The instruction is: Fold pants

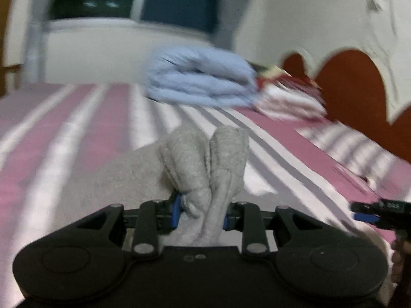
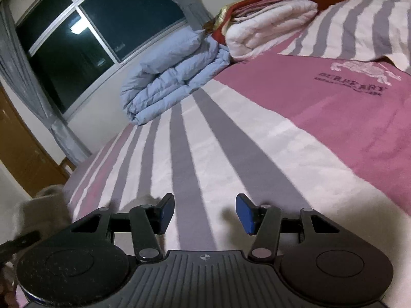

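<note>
step: carrying a gathered end of the pants (image 1: 203,164) over the striped bed cover (image 2: 231,138) for a fold | left gripper (image 1: 199,213): clamping bunched grey fabric | right gripper (image 2: 204,211): standing half open, holding nothing | pants: grey, ribbed, crumpled, trailing onto bed | next: probably needing the right gripper to take another edge.

I read one marking only, in the right wrist view, at the right of the frame just above mid-height. It sits on the pink band of the bedsheet (image 2: 334,118). A white horse-and-rider emblem (image 2: 366,70) is printed there, and below it a dark line of capitals (image 2: 350,82) that I make out as roughly "BURBERRY". The smaller line beneath is too fine to read. In the left wrist view I read no text.
</note>
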Action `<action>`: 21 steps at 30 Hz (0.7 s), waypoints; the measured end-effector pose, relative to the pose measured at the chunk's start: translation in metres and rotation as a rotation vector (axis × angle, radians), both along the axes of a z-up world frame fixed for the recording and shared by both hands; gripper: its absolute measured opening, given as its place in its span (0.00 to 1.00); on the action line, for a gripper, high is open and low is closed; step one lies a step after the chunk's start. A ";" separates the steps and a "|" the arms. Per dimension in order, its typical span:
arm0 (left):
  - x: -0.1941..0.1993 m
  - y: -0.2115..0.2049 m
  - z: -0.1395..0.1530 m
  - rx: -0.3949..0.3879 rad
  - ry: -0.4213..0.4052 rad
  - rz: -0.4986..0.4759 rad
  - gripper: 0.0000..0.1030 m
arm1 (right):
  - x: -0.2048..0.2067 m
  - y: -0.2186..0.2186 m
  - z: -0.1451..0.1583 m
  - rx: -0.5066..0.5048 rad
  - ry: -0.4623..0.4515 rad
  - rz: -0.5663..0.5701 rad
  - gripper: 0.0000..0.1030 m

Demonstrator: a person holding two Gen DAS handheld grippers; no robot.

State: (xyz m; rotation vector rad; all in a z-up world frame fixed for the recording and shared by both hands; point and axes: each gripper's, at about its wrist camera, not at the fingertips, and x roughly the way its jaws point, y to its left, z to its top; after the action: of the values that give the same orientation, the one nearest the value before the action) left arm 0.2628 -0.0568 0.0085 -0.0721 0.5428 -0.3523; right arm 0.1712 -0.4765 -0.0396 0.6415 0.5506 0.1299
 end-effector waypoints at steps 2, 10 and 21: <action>0.011 -0.039 -0.024 0.026 0.095 -0.074 0.21 | -0.006 -0.010 -0.005 0.021 0.012 -0.008 0.52; -0.011 -0.073 -0.044 -0.077 0.079 -0.127 0.91 | -0.029 -0.031 -0.009 0.037 0.033 -0.051 0.52; -0.043 0.093 -0.016 -0.020 0.044 0.184 0.88 | -0.012 0.065 0.009 0.161 -0.022 0.207 0.52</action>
State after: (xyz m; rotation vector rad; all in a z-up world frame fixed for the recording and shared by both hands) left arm 0.2202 0.0359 -0.0074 -0.1485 0.5712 -0.1770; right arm 0.1587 -0.4112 -0.0309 0.7374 0.5888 0.3788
